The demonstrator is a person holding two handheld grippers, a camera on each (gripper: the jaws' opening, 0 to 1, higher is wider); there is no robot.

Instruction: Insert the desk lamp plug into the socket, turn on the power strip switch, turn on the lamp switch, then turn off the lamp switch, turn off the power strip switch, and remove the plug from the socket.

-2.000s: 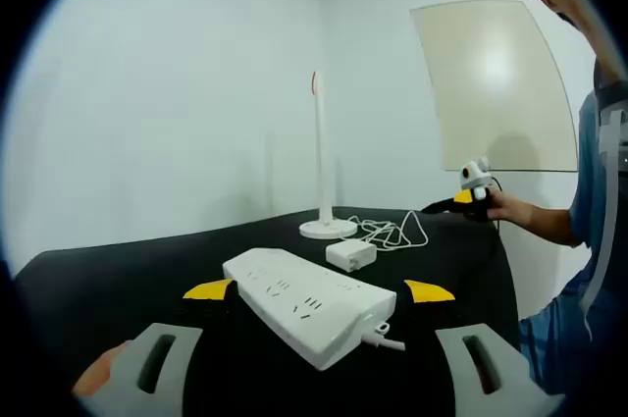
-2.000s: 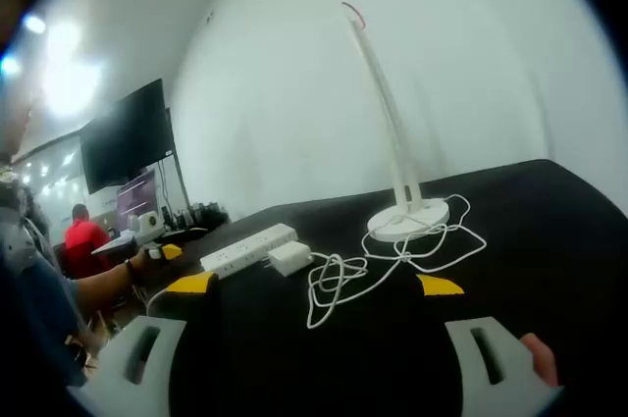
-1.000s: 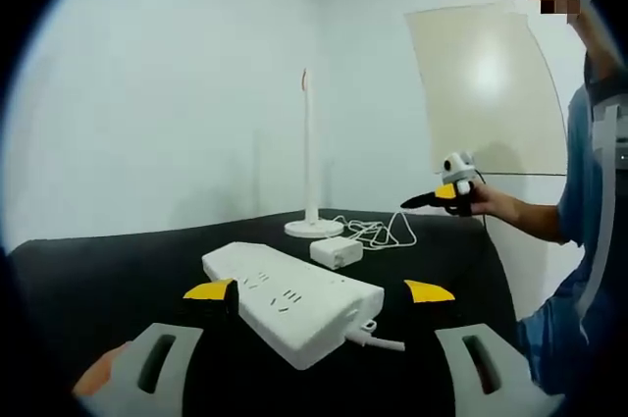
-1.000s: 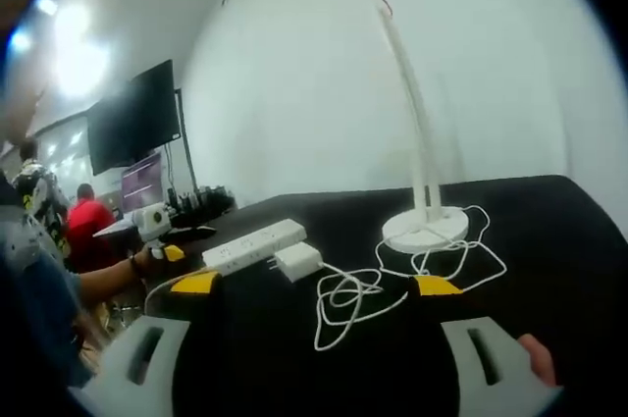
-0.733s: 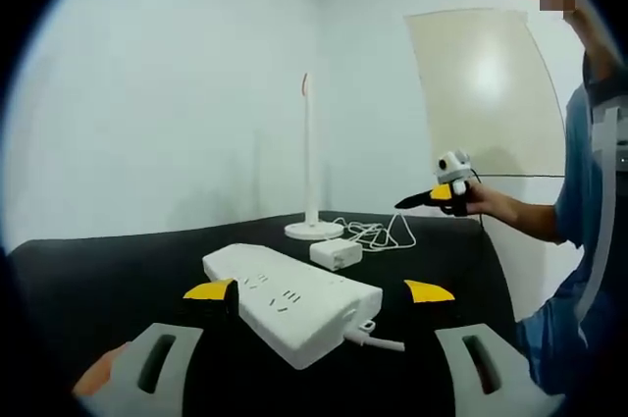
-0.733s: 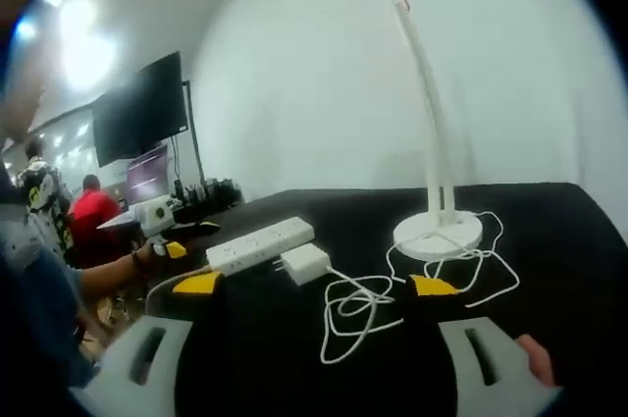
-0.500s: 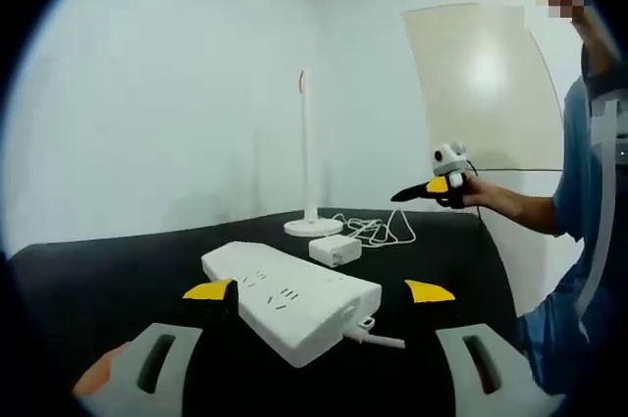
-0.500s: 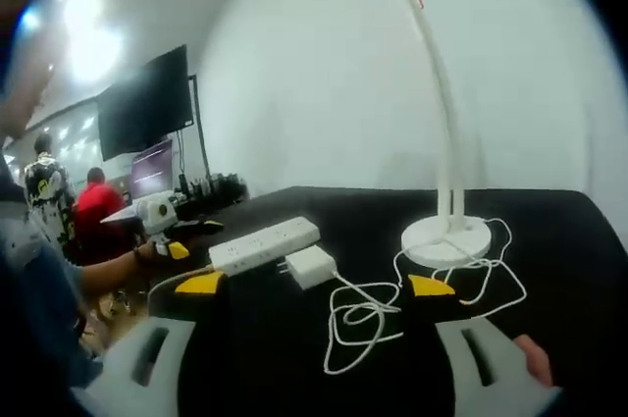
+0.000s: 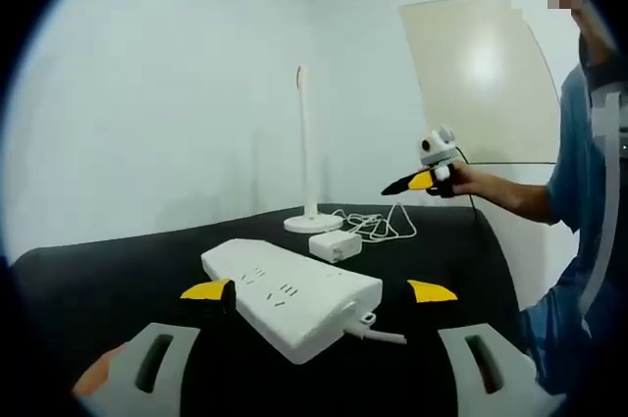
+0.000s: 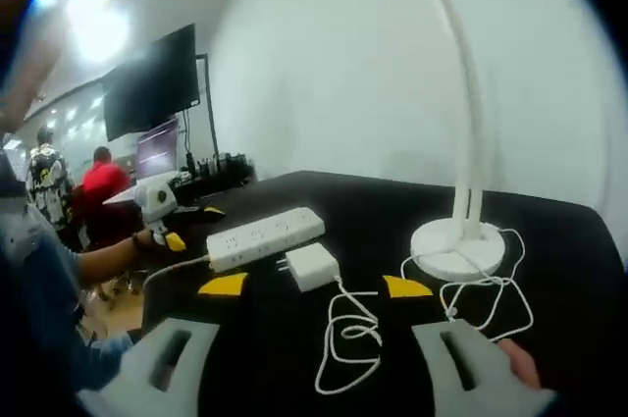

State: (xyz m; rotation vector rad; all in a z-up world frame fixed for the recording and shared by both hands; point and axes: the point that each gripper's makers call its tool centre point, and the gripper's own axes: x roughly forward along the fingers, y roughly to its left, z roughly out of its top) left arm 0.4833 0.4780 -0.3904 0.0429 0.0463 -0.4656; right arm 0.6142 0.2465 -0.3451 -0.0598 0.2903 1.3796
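Observation:
A white power strip (image 9: 289, 291) lies on the black table (image 9: 118, 280) just ahead of my left gripper (image 9: 319, 291), which is open and holds nothing. Behind it sit the white plug adapter (image 9: 334, 245), a tangle of white cord (image 9: 378, 229) and the slim white desk lamp (image 9: 304, 157). The right gripper (image 9: 417, 180) hovers at the right in the left gripper view, held by a hand. In the right gripper view, my right gripper (image 10: 314, 286) is open above the adapter (image 10: 312, 265) and cord (image 10: 348, 334), with the strip (image 10: 263, 235) to the left and the lamp (image 10: 461, 123) to the right.
A black monitor (image 10: 157, 78) and people stand beyond the table's left end in the right gripper view. The left gripper (image 10: 162, 216) shows there too, held by an arm. A person in blue stands at the right of the left gripper view.
The right gripper has risen and come in over the table toward the adapter and cord. The left gripper has held nearly still before the power strip.

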